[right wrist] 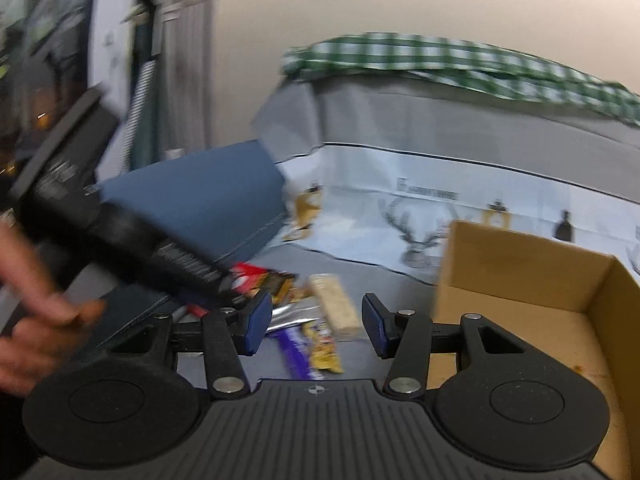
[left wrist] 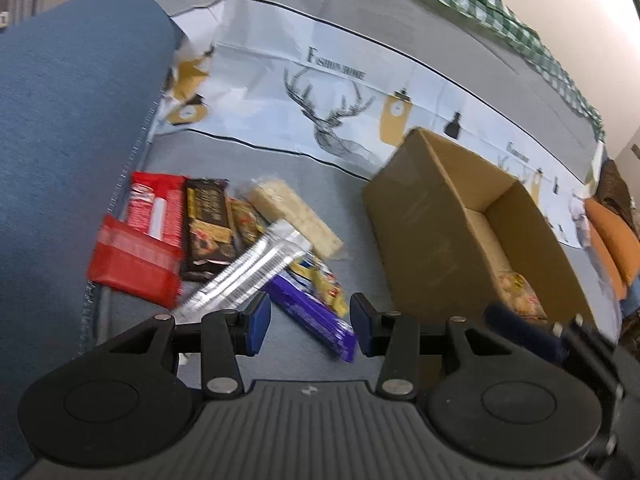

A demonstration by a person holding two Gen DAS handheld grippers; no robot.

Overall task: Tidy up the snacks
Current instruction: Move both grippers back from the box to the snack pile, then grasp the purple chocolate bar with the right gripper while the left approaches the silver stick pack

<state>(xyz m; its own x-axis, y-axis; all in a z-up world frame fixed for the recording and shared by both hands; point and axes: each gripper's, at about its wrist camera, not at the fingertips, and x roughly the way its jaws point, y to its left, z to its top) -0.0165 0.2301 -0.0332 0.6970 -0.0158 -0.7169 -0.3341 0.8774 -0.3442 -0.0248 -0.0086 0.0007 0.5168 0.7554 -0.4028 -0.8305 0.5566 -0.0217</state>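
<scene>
Snacks (left wrist: 256, 248) heaped beside box (left wrist: 424, 232); left tongs (left wrist: 310, 324), right tongs (right wrist: 316, 322) spread, empty

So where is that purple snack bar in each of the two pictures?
Left wrist view: purple snack bar lies low in the centre, between the open gripper fingers.
Right wrist view: low centre, just above the gripper body.
Shared landmark: the cardboard box, to its right in both.
</scene>
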